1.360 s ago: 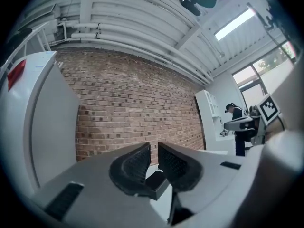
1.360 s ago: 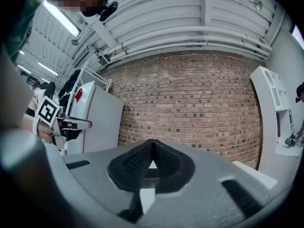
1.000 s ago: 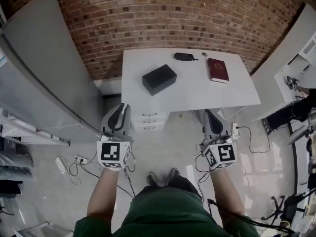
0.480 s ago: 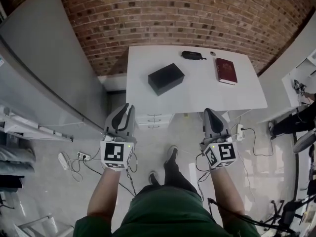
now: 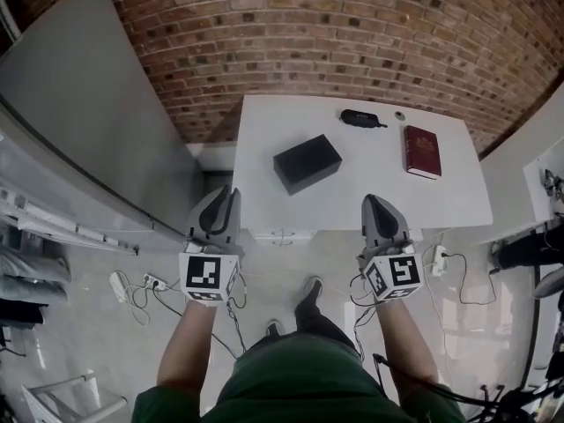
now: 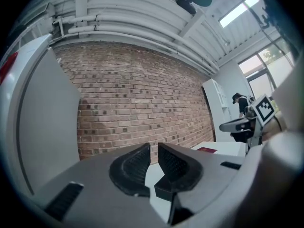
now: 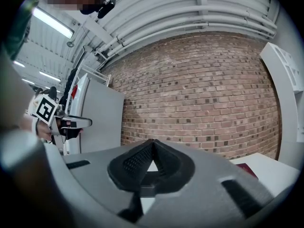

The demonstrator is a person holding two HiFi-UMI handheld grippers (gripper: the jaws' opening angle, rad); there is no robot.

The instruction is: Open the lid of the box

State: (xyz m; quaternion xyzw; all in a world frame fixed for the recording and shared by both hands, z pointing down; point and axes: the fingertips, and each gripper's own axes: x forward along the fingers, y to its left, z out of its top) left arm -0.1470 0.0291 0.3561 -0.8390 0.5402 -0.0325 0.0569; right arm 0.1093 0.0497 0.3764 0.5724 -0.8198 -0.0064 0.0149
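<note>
The black box [image 5: 307,163] lies with its lid down on the white table [image 5: 370,196], left of the middle. Both grippers are held out short of the table's near edge, over the floor. My left gripper [image 5: 219,194] points at the table's front left corner; in the left gripper view the left gripper [image 6: 153,146] has its pads nearly touching, with nothing between them. My right gripper [image 5: 374,201] is at the front edge, right of the box. Seen in its own view, the right gripper [image 7: 152,142] is shut and empty.
A red book [image 5: 422,151], a black case [image 5: 359,118] and a small round object [image 5: 400,115] sit toward the back right of the table. A grey panel [image 5: 88,122] stands at the left. A power strip with cables [image 5: 119,283] lies on the floor.
The person has stepped toward the table, so table and box sit lower and nearer in the head view. Both grippers stay shut and held out in front.
</note>
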